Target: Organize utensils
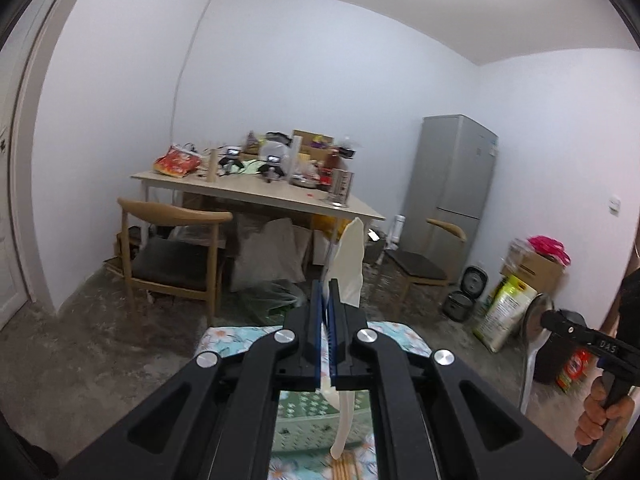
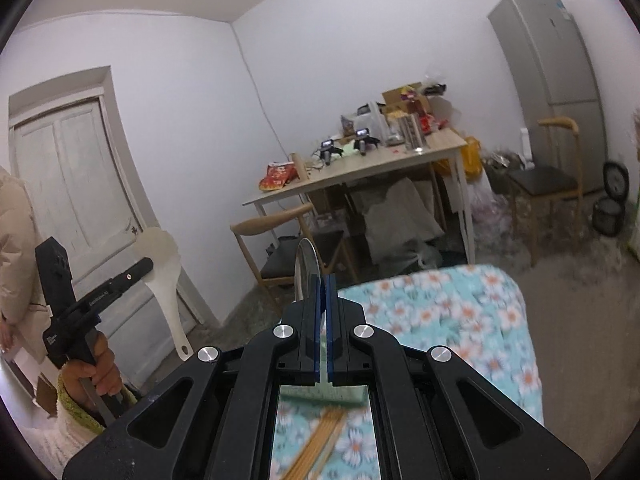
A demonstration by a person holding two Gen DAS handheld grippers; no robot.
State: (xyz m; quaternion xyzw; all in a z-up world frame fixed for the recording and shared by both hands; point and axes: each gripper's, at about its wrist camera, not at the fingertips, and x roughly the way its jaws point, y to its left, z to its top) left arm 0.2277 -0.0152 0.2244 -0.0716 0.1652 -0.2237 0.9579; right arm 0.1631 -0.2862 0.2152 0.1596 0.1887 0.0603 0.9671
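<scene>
My left gripper (image 1: 328,285) is shut on a cream rice paddle (image 1: 349,258). Its blade sticks up past the fingertips and its handle hangs below the jaws. My right gripper (image 2: 323,280) is shut on a metal spoon (image 2: 305,268), whose bowl stands edge-on above the fingertips. Each gripper shows in the other's view: the right gripper (image 1: 554,318) with the spoon (image 1: 534,320) at the right edge, and the left gripper (image 2: 144,267) with the paddle (image 2: 162,256) at the left. Both are held up above a floral tablecloth (image 2: 440,320). A green basket (image 1: 316,416) and wooden chopsticks (image 2: 320,440) lie beneath.
Across the room stands a cluttered dining table (image 1: 256,194) with wooden chairs (image 1: 172,248) beside it. A grey fridge (image 1: 452,176) is at the back right, with a rice cooker (image 1: 474,280) and boxes (image 1: 532,268) on the floor. A white door (image 2: 80,176) is on the left wall.
</scene>
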